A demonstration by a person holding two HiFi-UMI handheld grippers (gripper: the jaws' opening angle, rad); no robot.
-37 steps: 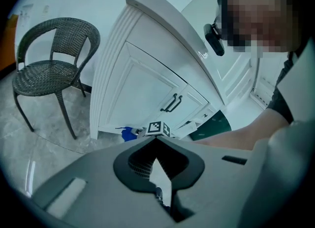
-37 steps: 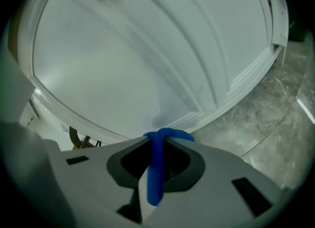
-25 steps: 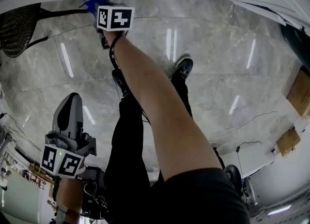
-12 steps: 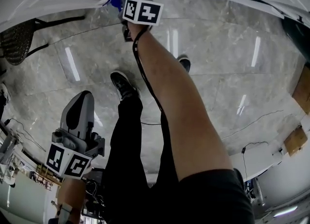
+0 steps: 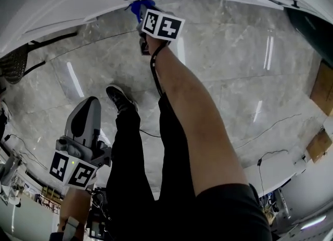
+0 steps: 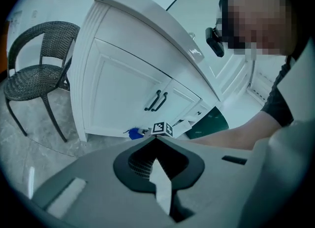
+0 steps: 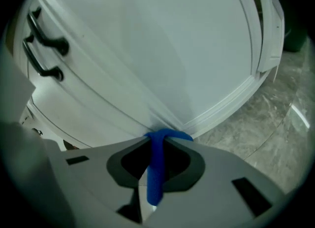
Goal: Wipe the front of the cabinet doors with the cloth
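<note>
Right gripper view: right gripper [image 7: 160, 141] jaws are clamped on the blue cloth [image 7: 155, 173]. A narrow folded strip runs down between the grey moulded jaws, and a small tuft spreads over their tips. The tuft touches the white cabinet door [image 7: 162, 49] at the bottom edge of its stepped moulding, near a lower corner of the panel frame. The door face is smooth and painted. Two dark curved bar handles [image 7: 47, 42] sit at upper left, well apart from the cloth. The floor [image 7: 266, 118] below is glossy grey with a marble pattern.

Left gripper view: left gripper [image 6: 156, 141] jaws are together with nothing between them, facing the cabinet from well back. A dark woven chair [image 6: 34, 74] on thin legs stands beside the cabinet's left side.

Head view: the left gripper is low beside the person's leg [image 5: 130, 172]. The right arm [image 5: 192, 115] is stretched toward the door.
</note>
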